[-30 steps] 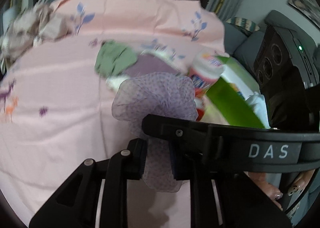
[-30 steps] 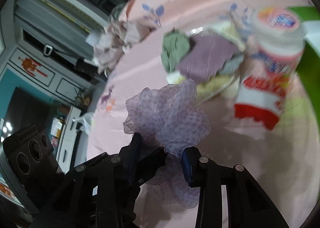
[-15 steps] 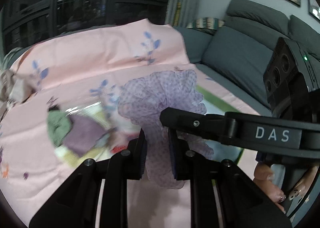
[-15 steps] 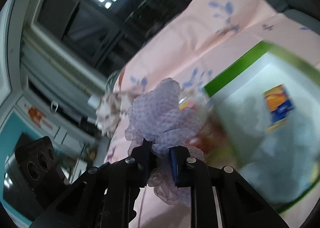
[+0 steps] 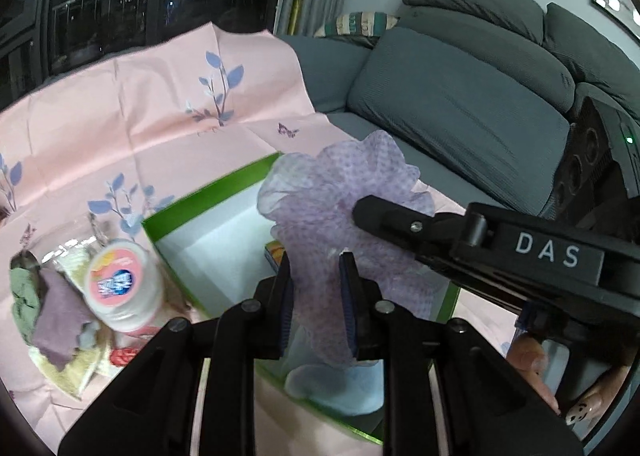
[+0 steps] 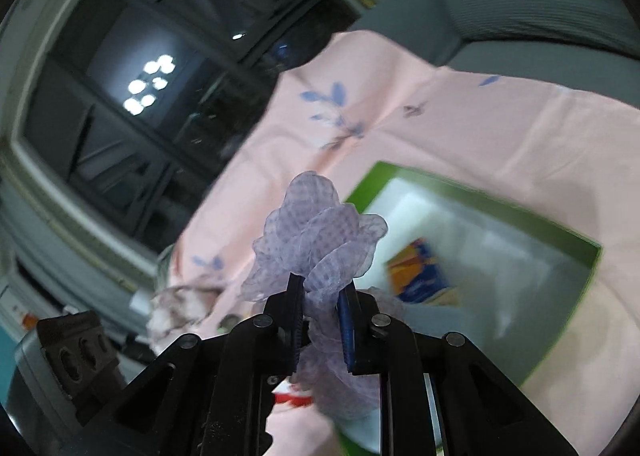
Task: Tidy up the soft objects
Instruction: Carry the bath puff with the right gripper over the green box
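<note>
Left gripper [image 5: 316, 280] and right gripper [image 6: 322, 296] both clamped on lilac mesh scrunchie [image 5: 340, 196], held above green-rimmed box [image 5: 200, 196] on pink floral sheet [image 5: 140, 116]; right jaws had just closed on it.

Grey sofa [image 5: 460, 96] beside dark windows [image 5: 120, 8].

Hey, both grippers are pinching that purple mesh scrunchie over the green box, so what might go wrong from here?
1. The left gripper and right gripper both clamp the thin mesh scrunchie; pulling apart could stretch or tear it.
2. Its loose frills hang past the green box rim, so on release it may drape over the edge instead of landing inside.
3. The white jar stands close beside the box; a low left-hand sweep could knock it.
</note>
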Demonstrator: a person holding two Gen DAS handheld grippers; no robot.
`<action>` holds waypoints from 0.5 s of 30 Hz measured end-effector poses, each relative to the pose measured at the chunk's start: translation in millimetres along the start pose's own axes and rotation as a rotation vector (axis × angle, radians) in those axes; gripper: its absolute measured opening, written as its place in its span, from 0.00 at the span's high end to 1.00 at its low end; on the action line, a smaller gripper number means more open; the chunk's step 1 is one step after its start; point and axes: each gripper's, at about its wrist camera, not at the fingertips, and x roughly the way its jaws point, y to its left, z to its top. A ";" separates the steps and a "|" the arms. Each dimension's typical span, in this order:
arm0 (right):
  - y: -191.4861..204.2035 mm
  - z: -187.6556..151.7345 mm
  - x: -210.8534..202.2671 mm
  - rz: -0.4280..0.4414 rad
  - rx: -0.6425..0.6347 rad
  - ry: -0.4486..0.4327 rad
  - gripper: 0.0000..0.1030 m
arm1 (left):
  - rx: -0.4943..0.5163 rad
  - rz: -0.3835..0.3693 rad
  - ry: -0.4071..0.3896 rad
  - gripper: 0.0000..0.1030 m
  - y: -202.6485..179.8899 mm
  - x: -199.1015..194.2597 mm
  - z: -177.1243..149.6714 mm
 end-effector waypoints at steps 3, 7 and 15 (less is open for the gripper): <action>-7.1 3.0 1.6 -0.039 0.013 -0.009 0.82 | -0.009 0.002 0.019 0.81 -0.9 8.9 -0.1; -8.2 4.7 2.8 -0.127 -0.004 -0.027 0.82 | -0.049 -0.010 0.037 0.78 4.3 16.9 0.2; -7.8 2.3 -3.5 -0.189 -0.043 -0.043 0.82 | -0.067 0.003 0.026 0.58 7.5 6.3 -0.1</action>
